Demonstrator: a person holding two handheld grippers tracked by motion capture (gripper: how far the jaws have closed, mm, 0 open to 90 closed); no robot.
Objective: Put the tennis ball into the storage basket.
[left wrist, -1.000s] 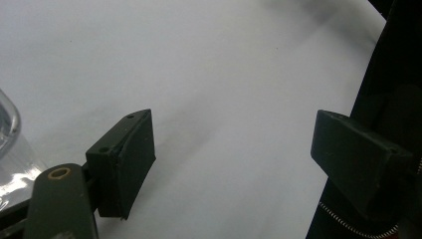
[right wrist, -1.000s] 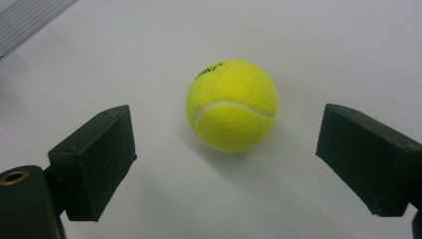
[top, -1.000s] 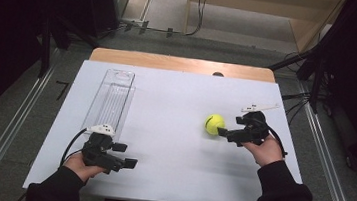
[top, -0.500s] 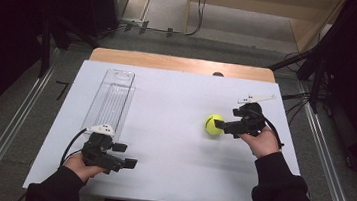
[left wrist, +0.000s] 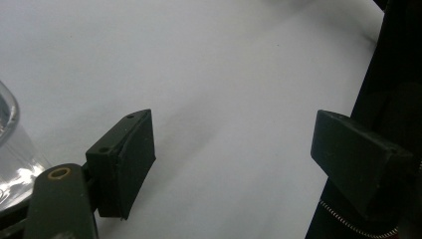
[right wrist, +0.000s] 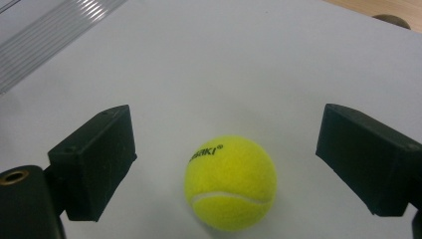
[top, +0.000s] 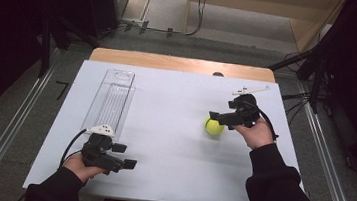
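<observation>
A yellow tennis ball (top: 213,127) lies on the white table top (top: 171,150), right of centre. My right gripper (top: 215,117) reaches in from the right, open, its tips just over the ball's far side. In the right gripper view the ball (right wrist: 230,181) sits low between the two spread jaws of the right gripper (right wrist: 226,147), touching neither. My left gripper (top: 124,156) rests near the table's front left, open, pointing right. In the left gripper view, bare white surface lies between the wide-apart jaws of the left gripper (left wrist: 234,149).
A long clear plastic tray (top: 111,98) lies lengthwise at the left, just beyond the left hand; its corner (left wrist: 10,144) is beside the left jaw. A wooden strip (top: 180,63) edges the table's back, with a small dark knob (top: 218,74) on it.
My right gripper has moved away from the person and slightly left, coming over the ball. The ball and the left gripper have stayed put.
</observation>
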